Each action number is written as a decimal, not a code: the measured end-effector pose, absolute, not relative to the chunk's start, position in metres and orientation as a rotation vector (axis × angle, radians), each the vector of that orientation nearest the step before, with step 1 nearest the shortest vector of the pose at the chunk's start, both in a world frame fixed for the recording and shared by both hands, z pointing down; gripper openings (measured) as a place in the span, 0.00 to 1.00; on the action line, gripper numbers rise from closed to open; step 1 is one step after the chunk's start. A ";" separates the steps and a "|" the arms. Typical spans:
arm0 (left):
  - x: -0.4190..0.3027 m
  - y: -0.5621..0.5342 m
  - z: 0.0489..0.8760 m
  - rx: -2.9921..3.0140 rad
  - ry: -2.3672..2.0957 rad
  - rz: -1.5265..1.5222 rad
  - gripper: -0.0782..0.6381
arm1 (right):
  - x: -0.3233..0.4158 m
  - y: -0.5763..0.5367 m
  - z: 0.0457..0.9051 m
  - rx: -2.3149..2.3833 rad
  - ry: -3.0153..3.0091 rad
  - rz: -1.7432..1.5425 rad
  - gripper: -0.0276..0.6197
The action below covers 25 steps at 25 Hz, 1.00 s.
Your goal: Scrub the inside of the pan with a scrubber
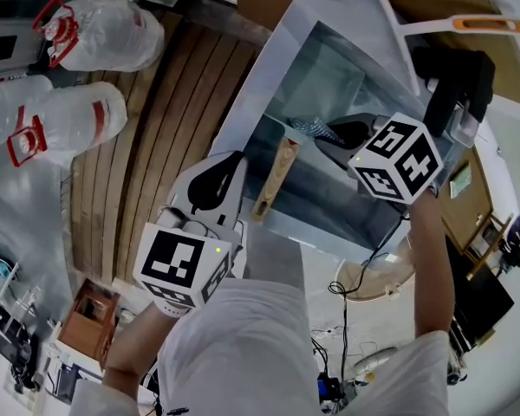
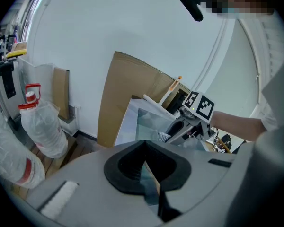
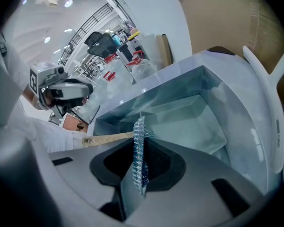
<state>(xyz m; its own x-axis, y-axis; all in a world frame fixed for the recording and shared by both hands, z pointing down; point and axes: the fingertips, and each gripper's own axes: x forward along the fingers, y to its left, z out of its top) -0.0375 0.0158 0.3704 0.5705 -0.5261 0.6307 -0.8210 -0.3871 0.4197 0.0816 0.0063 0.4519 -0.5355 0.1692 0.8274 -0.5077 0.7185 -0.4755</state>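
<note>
A steel sink (image 1: 243, 111) holds the pan; only its wooden handle (image 1: 276, 176) shows clearly, and the pan body is hidden under my right gripper. My right gripper (image 1: 329, 137) reaches down into the sink, shut on a silvery mesh scrubber (image 1: 310, 128). In the right gripper view the scrubber (image 3: 139, 157) stands pinched between the jaws, with the handle (image 3: 109, 137) just beyond. My left gripper (image 1: 234, 161) hovers at the sink's near-left rim, shut and holding nothing, a little apart from the handle. Its jaws (image 2: 144, 167) meet in a line.
Two clear plastic sacks with red ties (image 1: 104, 33) (image 1: 56, 124) lie on the wooden slats (image 1: 156, 146) left of the sink. A white tool with an orange grip (image 1: 468, 24) rests across the sink's far rim. Cardboard (image 2: 128, 98) leans behind it. Cables (image 1: 342, 310) trail below.
</note>
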 end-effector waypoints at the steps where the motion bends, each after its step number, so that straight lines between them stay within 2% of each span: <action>1: -0.038 0.017 0.370 2.077 -1.072 0.521 0.12 | 0.083 0.006 0.451 0.249 -1.947 0.888 0.14; 25: -0.038 0.024 0.371 2.076 -1.070 0.514 0.12 | 0.028 -0.012 0.450 0.181 -2.038 0.870 0.14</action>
